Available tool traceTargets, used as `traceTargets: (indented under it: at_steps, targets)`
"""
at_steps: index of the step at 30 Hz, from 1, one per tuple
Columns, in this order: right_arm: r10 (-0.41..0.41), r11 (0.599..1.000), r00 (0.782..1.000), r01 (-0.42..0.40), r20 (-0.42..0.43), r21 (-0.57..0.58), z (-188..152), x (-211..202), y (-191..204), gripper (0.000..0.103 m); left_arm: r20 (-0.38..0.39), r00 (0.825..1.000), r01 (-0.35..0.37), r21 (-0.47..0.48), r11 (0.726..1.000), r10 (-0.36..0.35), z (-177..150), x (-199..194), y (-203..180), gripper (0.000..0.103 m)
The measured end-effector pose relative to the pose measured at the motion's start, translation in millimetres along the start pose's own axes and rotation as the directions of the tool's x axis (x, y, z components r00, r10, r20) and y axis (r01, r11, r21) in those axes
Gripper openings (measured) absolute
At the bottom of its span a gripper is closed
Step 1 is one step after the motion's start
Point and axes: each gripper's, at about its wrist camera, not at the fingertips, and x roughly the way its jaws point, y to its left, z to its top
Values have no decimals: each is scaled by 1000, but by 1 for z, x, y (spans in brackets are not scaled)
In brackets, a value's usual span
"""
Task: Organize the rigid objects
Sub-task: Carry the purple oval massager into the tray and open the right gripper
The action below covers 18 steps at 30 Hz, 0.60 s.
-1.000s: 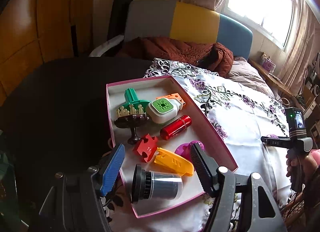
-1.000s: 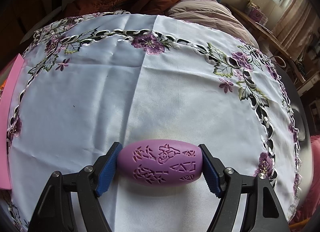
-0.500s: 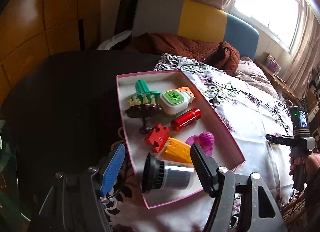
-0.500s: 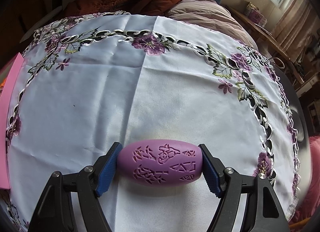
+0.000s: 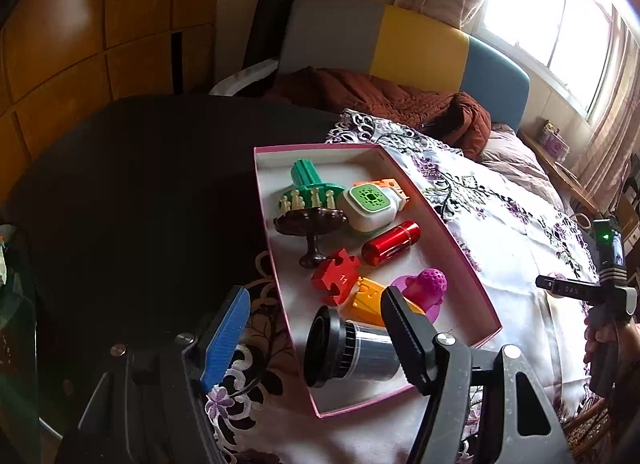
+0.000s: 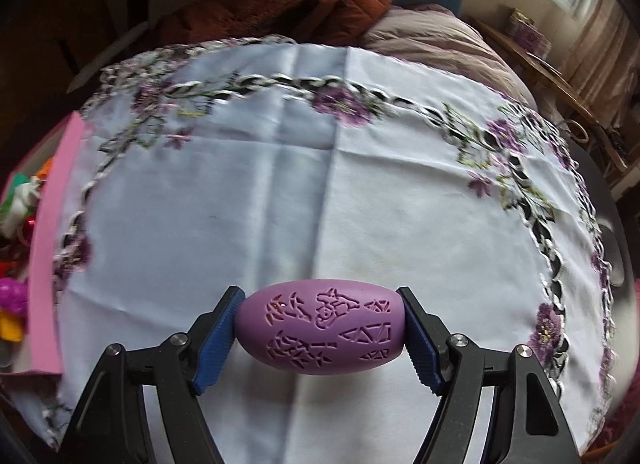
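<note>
My right gripper (image 6: 320,338) is shut on a purple carved oval object (image 6: 320,328), held just above the white embroidered tablecloth (image 6: 320,184). The pink box (image 5: 452,248) lies on the cloth and holds a lens (image 5: 348,348), a red puzzle piece (image 5: 334,276), a red cylinder (image 5: 390,244), a white-green device (image 5: 370,204), a green comb piece (image 5: 308,184), a brown stand (image 5: 312,226), an orange piece (image 5: 366,302) and a magenta toy (image 5: 426,286). My left gripper (image 5: 316,334) is open and empty, above the box's near end around the lens. The box's pink wall shows at the left of the right wrist view (image 6: 50,248).
A bed with a brown blanket (image 5: 380,100) and a grey-yellow-blue headboard (image 5: 416,44) lies behind the table. The dark table top (image 5: 140,184) is bare left of the box. A wooden wardrobe (image 5: 80,24) stands at the far left. The right hand-held gripper shows at the right edge (image 5: 608,296).
The left gripper has drawn back and to the left, so the box sits further right in its view. The right gripper has swung left with the purple object; the box now shows at its left edge.
</note>
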Motion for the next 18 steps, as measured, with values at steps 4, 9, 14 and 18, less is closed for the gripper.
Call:
traceTargets:
  at_steps: [4,9,14,18]
  targets:
    - [98,993,994,-95,44,-69,6,-18,39,76,-4,1000,-8,-7,1000,8,-1,1,3,69]
    - [246,953,964,-221,99,-208,15,-48,112,76,3,1000,-16,-17,1000,16,-1,0,8,69]
    - [362,890,926,-310,105,-333,17,-67,184,76,2,1000,-20,-33,999,20,-1,0,13,69]
    - [391,853,917,-329,77,-405,14,-63,229,76,1,1000,-22,-49,999,22,-1,1,20,69]
